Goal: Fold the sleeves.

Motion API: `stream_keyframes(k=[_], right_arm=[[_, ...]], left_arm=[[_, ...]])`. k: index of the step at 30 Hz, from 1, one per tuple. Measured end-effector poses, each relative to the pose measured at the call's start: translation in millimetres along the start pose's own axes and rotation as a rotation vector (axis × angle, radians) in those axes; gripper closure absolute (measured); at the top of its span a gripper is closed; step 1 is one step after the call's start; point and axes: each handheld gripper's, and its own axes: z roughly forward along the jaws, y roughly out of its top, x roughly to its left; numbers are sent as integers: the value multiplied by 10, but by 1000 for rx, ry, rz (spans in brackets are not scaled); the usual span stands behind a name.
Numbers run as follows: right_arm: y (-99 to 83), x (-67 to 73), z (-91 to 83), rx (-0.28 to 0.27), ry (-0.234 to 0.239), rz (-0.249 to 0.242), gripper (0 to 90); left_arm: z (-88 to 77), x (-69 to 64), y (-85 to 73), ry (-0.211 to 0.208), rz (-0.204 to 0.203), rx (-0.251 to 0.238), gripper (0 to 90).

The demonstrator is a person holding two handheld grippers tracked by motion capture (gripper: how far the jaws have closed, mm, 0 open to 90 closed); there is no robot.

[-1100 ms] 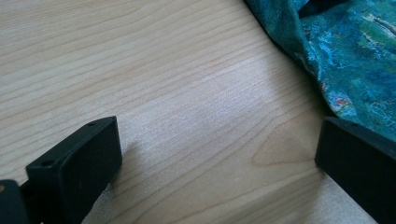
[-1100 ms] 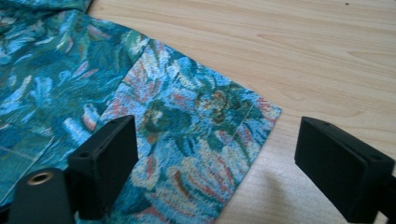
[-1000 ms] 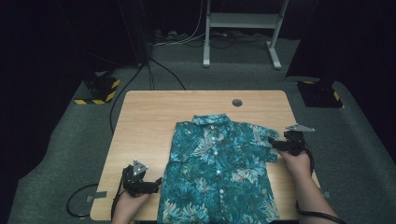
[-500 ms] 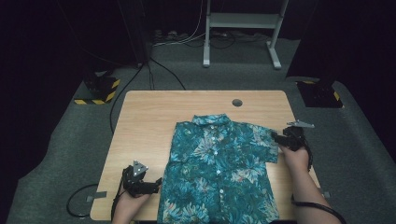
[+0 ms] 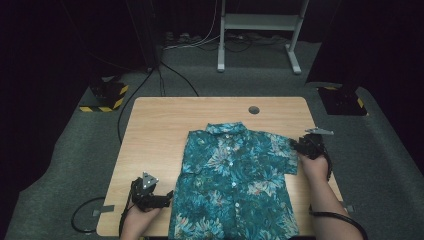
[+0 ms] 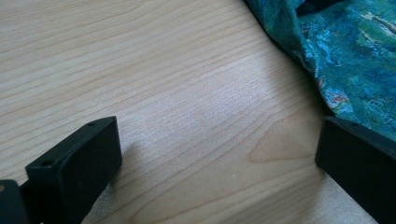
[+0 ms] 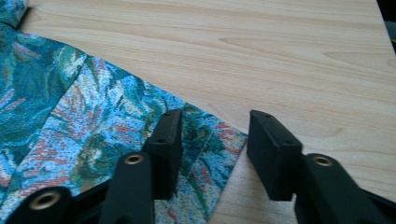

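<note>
A teal floral short-sleeved shirt (image 5: 235,180) lies flat and buttoned on the wooden table (image 5: 160,130), collar at the far end. My right gripper (image 5: 296,145) is at the tip of the shirt's right sleeve. In the right gripper view (image 7: 212,140) its jaws have just been closing: one jaw rests over the sleeve's hem (image 7: 93,107) and the other over bare wood, with the hem corner between them and a gap still showing. My left gripper (image 5: 167,195) rests open on the table beside the shirt's lower left edge (image 6: 355,60), its jaws (image 6: 219,154) wide over bare wood.
A round cable hole (image 5: 254,109) sits near the table's far edge. Grey carpet surrounds the table, with a metal stand's feet (image 5: 260,30) and cables beyond it. A cable loop (image 5: 85,220) hangs off the near left corner.
My right gripper has edged slightly left onto the sleeve tip. The left gripper and the shirt have stayed where they were.
</note>
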Motion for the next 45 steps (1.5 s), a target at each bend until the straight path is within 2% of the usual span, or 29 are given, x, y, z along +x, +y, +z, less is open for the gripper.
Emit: stream_keyframes(k=[4,8,16,20,22,24,29,34,36,45], right_arm=[[-16,-30,-13,-8,-4,21,663],[-27,-22,-25,-8,-20,14,747],[-48,-11,-44,-4,23,46,882],[-46,-6,-45,-2,20,60,890],[-49,6,-53,-6,6,51,890],[-55,19,-77,-23,-11,46,890],[5,53,-167,-64,-15,38,890],[44,143,-294,-102,-16,35,890],[59,194,-355,-119,-19,19,890],[128,347,-544,-158,-13,12,890]], left_arm=[[0,0,0,0,0,0,9],[0,0,0,0,0,0,9],[-1,-1,-1,1,-1,0,9],[0,-1,0,0,-1,0,9],[0,0,0,0,-1,0,9],[0,-1,0,1,-1,0,9],[-1,-1,-1,0,-1,0,9],[0,-1,0,0,0,0,9],[0,-1,0,0,0,0,9],[0,-1,0,0,-1,0,9]])
